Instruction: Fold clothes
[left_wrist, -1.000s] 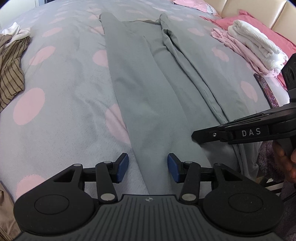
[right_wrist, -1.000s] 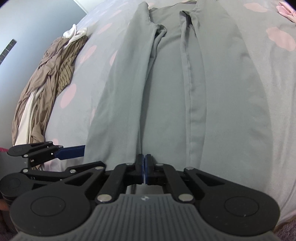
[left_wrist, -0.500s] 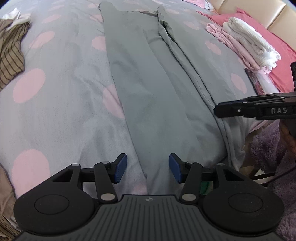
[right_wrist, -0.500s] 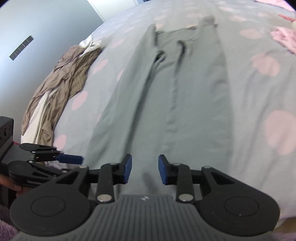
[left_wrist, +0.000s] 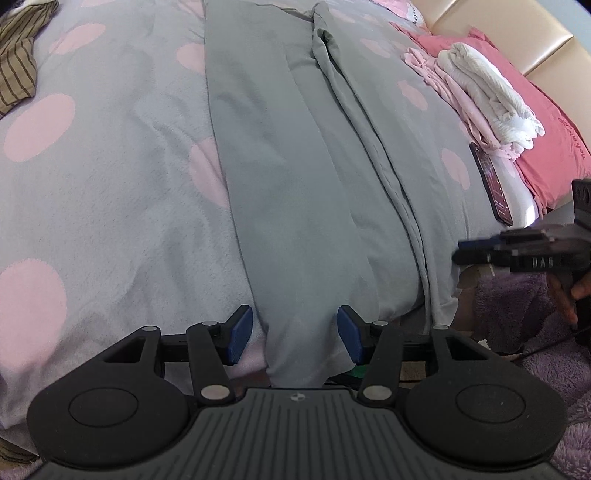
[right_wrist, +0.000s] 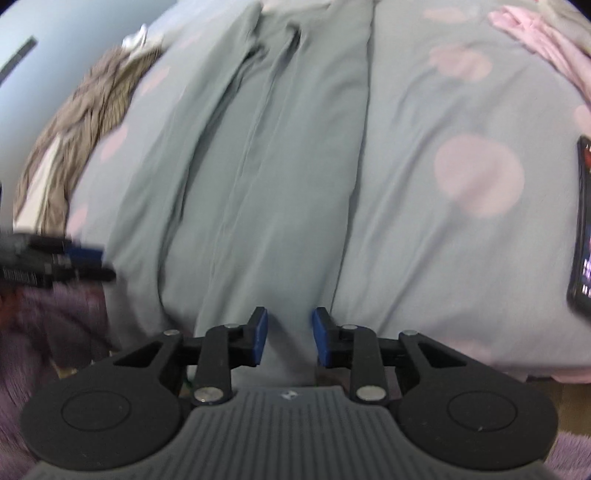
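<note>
Lengthwise, smooth grey trousers (left_wrist: 295, 177) lie flat on a fleecy grey bedspread (left_wrist: 110, 184) dotted with pink circles, their hems draping over its near edge. Beside the trousers sit a folded white-and-pink stack (left_wrist: 480, 99), a dark phone (left_wrist: 493, 184) and crumpled striped brown fabric (right_wrist: 85, 110). The left gripper (left_wrist: 295, 338) stands released, pads apart astride one hem. The right gripper (right_wrist: 289, 339) has just been opening and closing slightly; it is unclenched over the other hem, gripping nothing.

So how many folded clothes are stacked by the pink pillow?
2: a white one on top and a pale pink one under it, beside the pink pillow. More could be hidden underneath.
</note>
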